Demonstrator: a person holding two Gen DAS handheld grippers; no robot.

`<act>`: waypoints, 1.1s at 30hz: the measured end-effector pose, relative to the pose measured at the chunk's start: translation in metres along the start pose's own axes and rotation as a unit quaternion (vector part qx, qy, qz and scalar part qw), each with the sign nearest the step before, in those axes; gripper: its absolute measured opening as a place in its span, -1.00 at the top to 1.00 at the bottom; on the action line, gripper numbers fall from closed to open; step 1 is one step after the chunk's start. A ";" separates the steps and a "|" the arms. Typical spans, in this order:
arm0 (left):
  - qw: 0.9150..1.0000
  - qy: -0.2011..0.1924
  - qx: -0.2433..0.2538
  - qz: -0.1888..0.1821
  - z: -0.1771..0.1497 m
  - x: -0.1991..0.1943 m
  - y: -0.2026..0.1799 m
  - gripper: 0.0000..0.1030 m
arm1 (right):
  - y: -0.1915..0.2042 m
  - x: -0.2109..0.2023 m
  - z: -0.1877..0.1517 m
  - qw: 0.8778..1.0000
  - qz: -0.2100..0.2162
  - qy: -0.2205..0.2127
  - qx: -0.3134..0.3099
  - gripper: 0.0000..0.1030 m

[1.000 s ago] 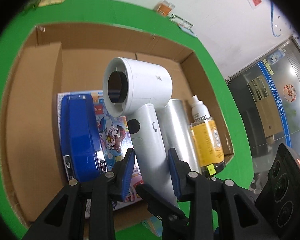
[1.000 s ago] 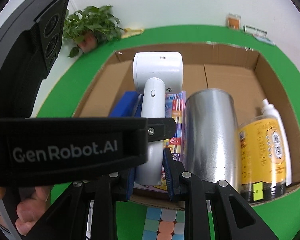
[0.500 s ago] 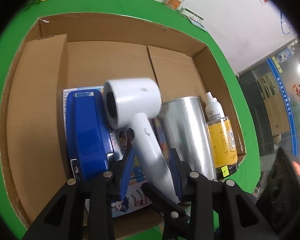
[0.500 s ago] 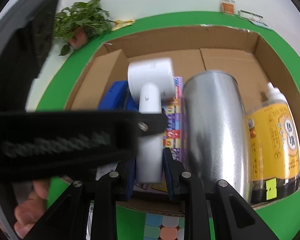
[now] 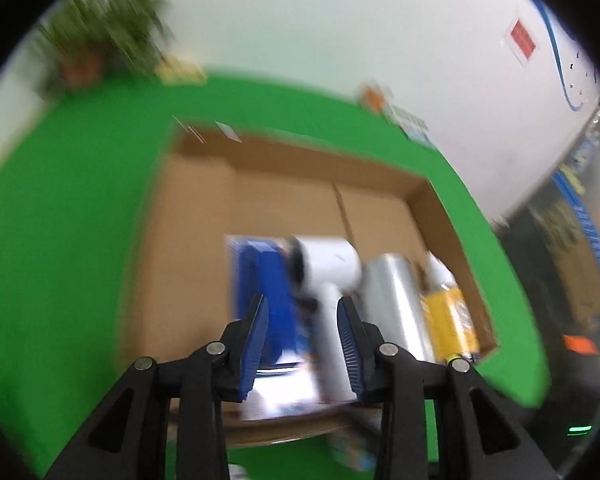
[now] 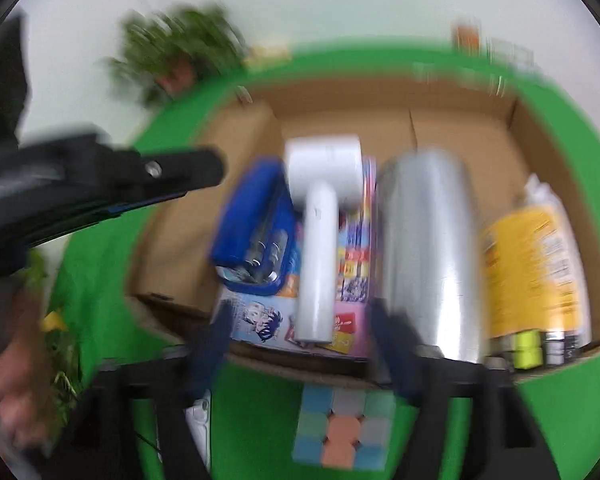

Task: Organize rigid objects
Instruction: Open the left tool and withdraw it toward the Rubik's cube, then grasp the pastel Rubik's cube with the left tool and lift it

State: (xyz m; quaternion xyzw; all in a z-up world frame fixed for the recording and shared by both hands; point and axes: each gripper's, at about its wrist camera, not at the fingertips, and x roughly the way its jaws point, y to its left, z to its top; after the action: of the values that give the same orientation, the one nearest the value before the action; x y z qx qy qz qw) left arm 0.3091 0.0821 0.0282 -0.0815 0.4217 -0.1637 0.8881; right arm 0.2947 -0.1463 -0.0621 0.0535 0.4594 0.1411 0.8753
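The hair dryer (image 6: 320, 240) is down in the cardboard box (image 6: 512, 128) now, lying flat w/ its fat head toward the far wall and the handle pointing at the near edge. It sits on top of a colourful comic book (image 6: 356, 264). Just left of the dryer is a blue stapler (image 6: 256, 224), right of it a shiny metal tumbler (image 6: 424, 248), and beyond that a yellow bottle (image 6: 532, 264) against the right wall.

Right gripper (image 6: 300, 344): its fingers have just been opening and now stand wide apart either side of the handle's end, not pressing on it afaict. Left gripper (image 5: 303, 344): fingers partly apart, nothing clamped; the dryer only shows through the gap, further off. Both views are pretty blurry tbh.

Handling-wise I'd guess the dryer is hard smooth plastic, light-ish but head-heavy, so it'd want to swing if pinched at the handle tip. Best hold is prob mid-handle, close to the head.

In front of the dryer, outside the box on the green tabletop (image 6: 560, 408), there's a pastel cube puzzle (image 6: 344, 428).
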 end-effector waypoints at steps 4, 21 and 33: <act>0.982 -0.151 0.040 0.106 -0.041 -0.067 -0.017 -1.00 | -0.003 -0.066 -0.044 0.986 -0.049 -0.155 -0.041 -0.99; 0.980 -0.094 -0.008 0.177 -0.197 -0.077 -0.007 -0.99 | -0.031 0.033 -0.129 1.000 -0.023 0.003 0.003 -0.88; 0.994 -0.006 -0.098 0.038 -0.209 -0.067 0.005 -0.98 | -0.030 0.028 -0.164 0.999 -0.031 0.017 -0.027 -0.11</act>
State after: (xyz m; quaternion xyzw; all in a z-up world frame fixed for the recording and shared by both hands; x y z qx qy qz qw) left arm 0.1090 0.1099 -0.0565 -0.1527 0.4331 -0.0874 0.8840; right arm 0.1812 -0.1729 -0.1853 0.0129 0.4721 0.1270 0.8723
